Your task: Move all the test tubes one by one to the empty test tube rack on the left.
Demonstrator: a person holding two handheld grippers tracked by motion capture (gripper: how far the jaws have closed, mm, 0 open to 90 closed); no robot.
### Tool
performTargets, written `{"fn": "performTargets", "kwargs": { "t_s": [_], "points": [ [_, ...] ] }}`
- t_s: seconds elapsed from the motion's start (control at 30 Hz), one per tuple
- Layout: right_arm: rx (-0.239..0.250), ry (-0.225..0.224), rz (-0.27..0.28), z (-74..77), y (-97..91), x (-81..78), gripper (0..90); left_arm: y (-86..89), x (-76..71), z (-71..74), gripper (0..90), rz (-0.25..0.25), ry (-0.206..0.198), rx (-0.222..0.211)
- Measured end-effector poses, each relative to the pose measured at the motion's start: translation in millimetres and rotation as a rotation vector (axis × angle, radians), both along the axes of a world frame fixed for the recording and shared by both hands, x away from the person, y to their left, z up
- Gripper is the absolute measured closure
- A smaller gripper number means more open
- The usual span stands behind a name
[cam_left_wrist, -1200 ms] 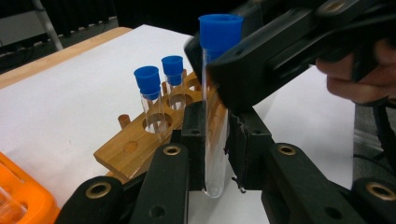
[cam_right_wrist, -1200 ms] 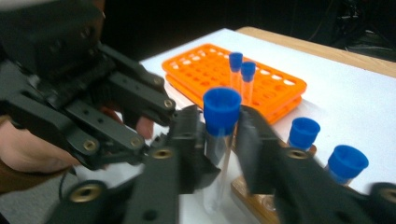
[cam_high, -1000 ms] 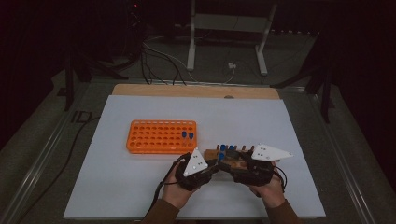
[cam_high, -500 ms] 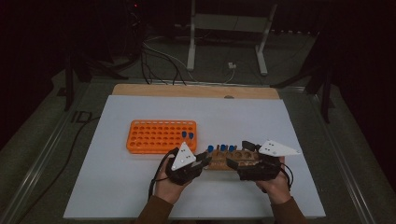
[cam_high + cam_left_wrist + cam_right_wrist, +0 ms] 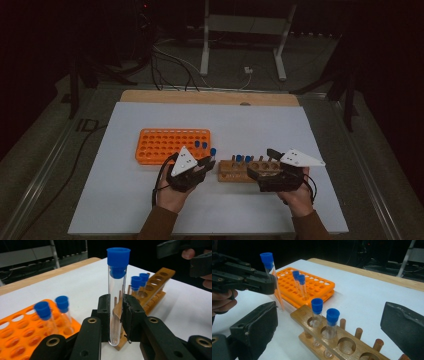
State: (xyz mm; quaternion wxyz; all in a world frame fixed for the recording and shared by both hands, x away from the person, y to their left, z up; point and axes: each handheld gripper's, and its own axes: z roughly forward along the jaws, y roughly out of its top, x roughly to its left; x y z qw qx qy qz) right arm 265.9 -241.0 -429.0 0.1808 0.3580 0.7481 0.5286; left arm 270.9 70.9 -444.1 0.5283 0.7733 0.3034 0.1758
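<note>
Since a second ago the left claw (image 5: 116, 312) has carried a tube (image 5: 117, 297) away from the wooden rack (image 5: 250, 171) toward the orange rack (image 5: 172, 145), while the right claw (image 5: 260, 167), which was bunched close against the left one over the wooden rack, has just been opening its jaws and now stands wide with nothing between them. That reads as a hand-off or a freeing pull finished: the right hand has let go and the left alone has the tube, so the move in hand is most likely the transfer from wooden rack to orange rack, with seating it in a hole not yet done. The left claw is clamped narrow on the tube at about mid-height, holding it close to upright above the desk (image 5: 125, 210), between the two racks and nearer the wooden one's left end. The tube is clear, slim and round-bottomed, closed by a blue cap (image 5: 118, 257) whose plug reaches down inside the neck; it looks empty. Two like tubes (image 5: 200, 146) stand already in the orange rack's near right corner, and two more (image 5: 324, 317) remain at the left end of the wooden rack, whose other holes are bare. In the right gripper view the held tube leans slightly.
</note>
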Motion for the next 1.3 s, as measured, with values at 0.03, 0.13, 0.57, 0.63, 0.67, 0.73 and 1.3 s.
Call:
{"fn": "performTargets", "kwargs": {
  "t_s": [0.03,0.13,0.57,0.63,0.67,0.73,1.3],
  "points": [
    [-0.001,-0.001,-0.002,-0.1,-0.2,0.2,1.6,1.6,0.7,0.1,77.6,0.006,0.001,-0.001],
    [-0.001,-0.003,-0.008,-0.7,-1.2,0.5,1.6,6.0,2.5,0.3,77.6,0.017,0.000,-0.003],
    [0.009,-0.004,-0.022,-1.0,-5.9,1.5,0.4,23.2,9.7,0.0,77.6,0.080,-0.015,-0.012],
    [0.011,-0.003,-0.021,-0.9,-6.0,1.4,0.4,25.8,11.5,-0.4,77.6,0.093,-0.019,-0.011],
    [0.012,-0.003,-0.022,-0.9,-6.1,1.5,0.4,27.2,12.4,-0.6,77.5,0.098,-0.021,-0.009],
    [0.016,-0.004,-0.024,-0.9,-6.4,1.6,0.3,29.8,14.5,-1.2,77.6,0.109,-0.025,-0.005],
    [0.020,-0.003,-0.027,-0.9,-8.1,2.2,0.4,39.8,31.7,-9.1,77.6,0.189,-0.034,0.023]
  ]
}}
